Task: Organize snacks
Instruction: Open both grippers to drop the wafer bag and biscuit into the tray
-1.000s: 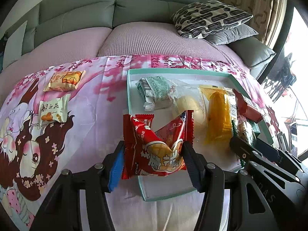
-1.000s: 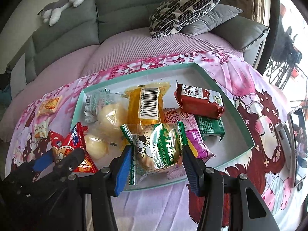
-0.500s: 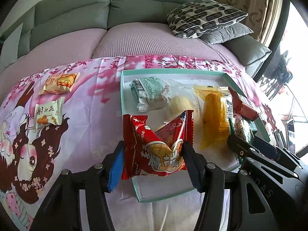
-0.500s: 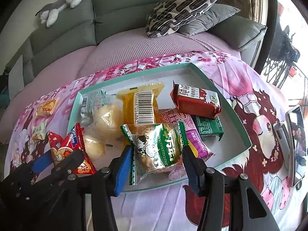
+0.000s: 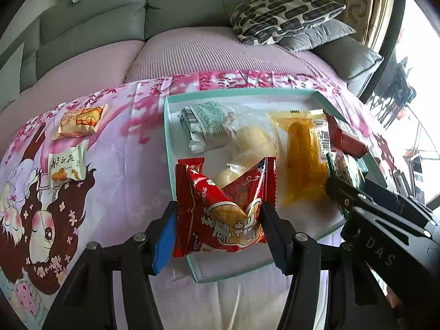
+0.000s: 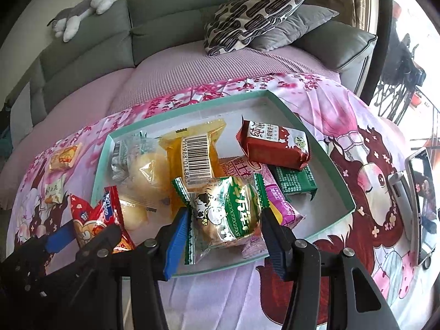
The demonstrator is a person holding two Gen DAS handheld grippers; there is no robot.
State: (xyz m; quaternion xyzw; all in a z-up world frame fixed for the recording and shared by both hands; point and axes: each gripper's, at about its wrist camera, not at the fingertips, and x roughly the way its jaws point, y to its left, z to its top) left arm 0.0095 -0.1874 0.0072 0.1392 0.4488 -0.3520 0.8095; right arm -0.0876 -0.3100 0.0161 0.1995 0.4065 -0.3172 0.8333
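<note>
The left gripper [image 5: 218,220] is closed on a red pack [image 5: 222,209]. Its two pads press the pack's sides, and the pack is bent and puffed up between them. It hangs over the near left corner of the tray [image 5: 168,126].

The right gripper [image 6: 224,227] is closed on a green pack [image 6: 228,214] with a little cow on it. The pads touch both sides of the pack. It sits over the near edge of the tray, above a purple pack [image 6: 277,200].

Both packs look light and soft. They are full of air, so they squash when pinched. The shiny wrap looks slippery, and the snack inside may crumble if squeezed hard. A good place to hold is across the middle, on the two long sides, with a gentle pinch. The flat sealed ends would work too, but those may slide out.

Further in, the tray holds more snacks. There is a clear bag of pale buns [image 6: 148,170], a yellow pack [image 6: 196,151] with a bar code, a dark red box pack [image 6: 275,144] and a dark green pack [image 6: 295,178] partly under it. A grey-green pack [image 5: 205,122] lies at the far left of the tray.

Two small packs are not in the tray yet. An orange pack [image 5: 79,122] and a white pack [image 5: 66,163] lie on the pink cloth [image 5: 129,165], well to the left of the tray.

Behind all this is a grey sofa [image 6: 165,27] with a black and white pillow [image 6: 253,13] and a toy cat [image 6: 82,11] on top.
</note>
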